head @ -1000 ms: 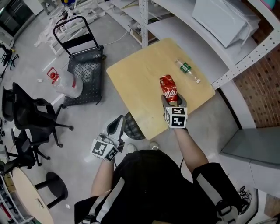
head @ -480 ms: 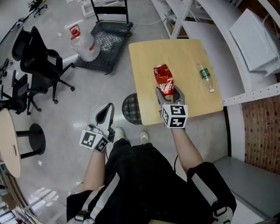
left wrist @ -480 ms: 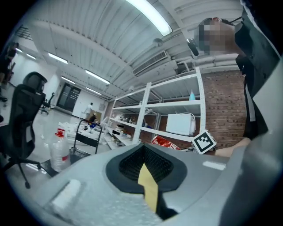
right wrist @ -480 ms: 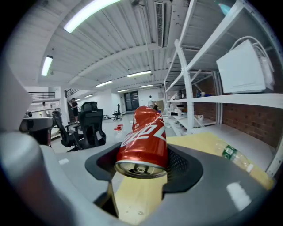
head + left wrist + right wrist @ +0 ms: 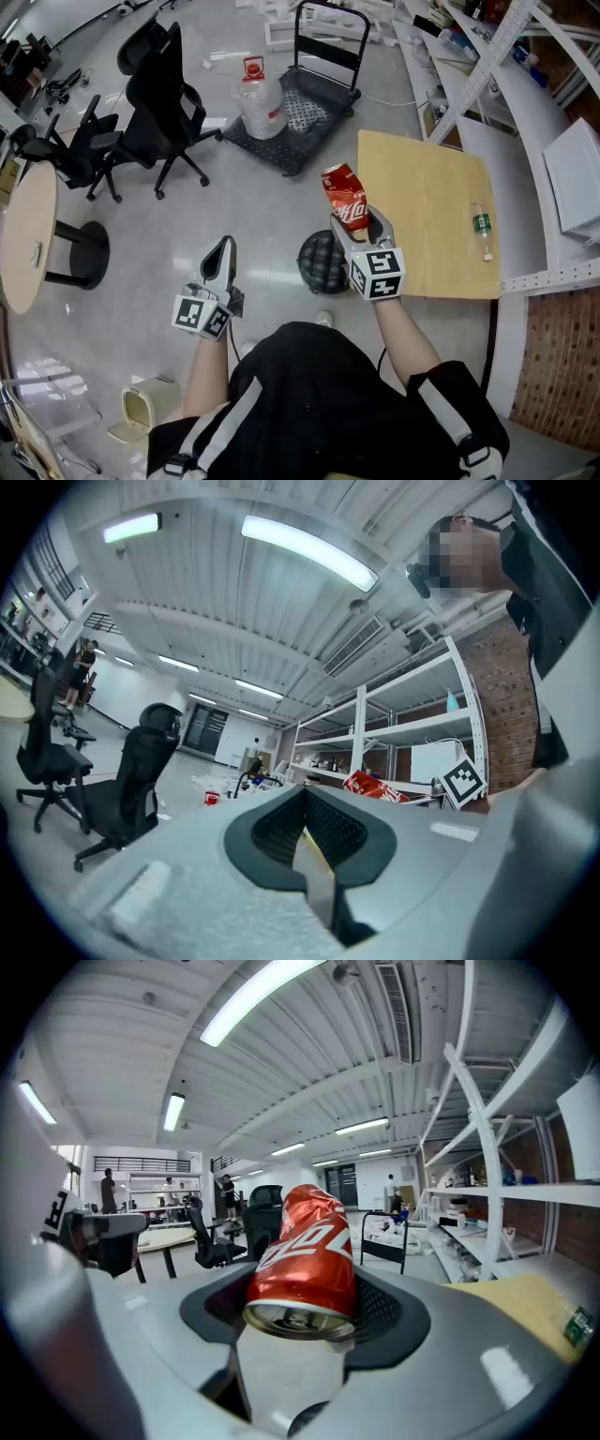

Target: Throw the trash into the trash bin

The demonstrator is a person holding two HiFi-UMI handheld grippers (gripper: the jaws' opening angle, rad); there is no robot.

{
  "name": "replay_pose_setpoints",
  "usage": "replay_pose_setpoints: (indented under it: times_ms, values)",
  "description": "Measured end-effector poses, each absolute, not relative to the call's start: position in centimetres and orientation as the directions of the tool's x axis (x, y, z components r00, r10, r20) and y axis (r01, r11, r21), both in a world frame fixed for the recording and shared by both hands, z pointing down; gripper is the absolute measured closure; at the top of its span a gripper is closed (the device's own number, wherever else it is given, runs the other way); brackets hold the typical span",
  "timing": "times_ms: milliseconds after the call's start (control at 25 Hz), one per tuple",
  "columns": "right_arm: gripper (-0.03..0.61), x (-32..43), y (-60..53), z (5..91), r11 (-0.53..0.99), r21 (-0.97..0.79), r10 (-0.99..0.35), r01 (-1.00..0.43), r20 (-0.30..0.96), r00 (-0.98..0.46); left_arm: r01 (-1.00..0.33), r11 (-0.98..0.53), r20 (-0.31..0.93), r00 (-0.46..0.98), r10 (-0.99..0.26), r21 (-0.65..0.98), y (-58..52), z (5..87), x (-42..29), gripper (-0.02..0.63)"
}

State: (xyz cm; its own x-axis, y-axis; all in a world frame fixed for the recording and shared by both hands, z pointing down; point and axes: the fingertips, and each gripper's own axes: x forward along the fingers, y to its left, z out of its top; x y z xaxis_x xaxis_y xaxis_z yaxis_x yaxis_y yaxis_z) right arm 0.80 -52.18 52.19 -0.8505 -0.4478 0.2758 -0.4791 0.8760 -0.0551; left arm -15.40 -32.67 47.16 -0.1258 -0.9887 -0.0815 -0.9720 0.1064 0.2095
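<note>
A crumpled red soda can (image 5: 343, 195) sticks out of my right gripper (image 5: 361, 222), which is shut on its lower end. In the right gripper view the can (image 5: 305, 1251) sits upright between the two pads (image 5: 380, 1312). The can hangs off the left edge of the wooden table (image 5: 427, 244), just above and behind the black mesh trash bin (image 5: 322, 262) on the floor. My left gripper (image 5: 223, 255) is held out over the floor to the bin's left, its jaws shut with nothing between them (image 5: 305, 829). A clear plastic bottle (image 5: 481, 229) with a green label lies on the table's right side.
A black platform cart (image 5: 302, 111) with a large water jug (image 5: 262, 101) stands beyond the bin. Black office chairs (image 5: 159, 89) and a round table (image 5: 23, 234) are at the left. White shelving (image 5: 562, 159) runs along the right. A small beige object (image 5: 146, 409) lies by my left leg.
The right gripper has carried the can leftward off the table top to the table's left edge by the bin. The left gripper has swung left over the floor. The whole view has turned.
</note>
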Motion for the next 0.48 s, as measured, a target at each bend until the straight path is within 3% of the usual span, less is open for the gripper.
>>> replay_pose_setpoints:
  times_ms: [480]
  values:
    - [0.288, -19.2, -32.9, 48.1, 0.995, -0.033, -0.083, -0.092, 0.216, -0.973, -0.902, 0.400, -0.119, -0.421, -0.899, 0.165, -13.4, 45.3, -28.5, 0.614]
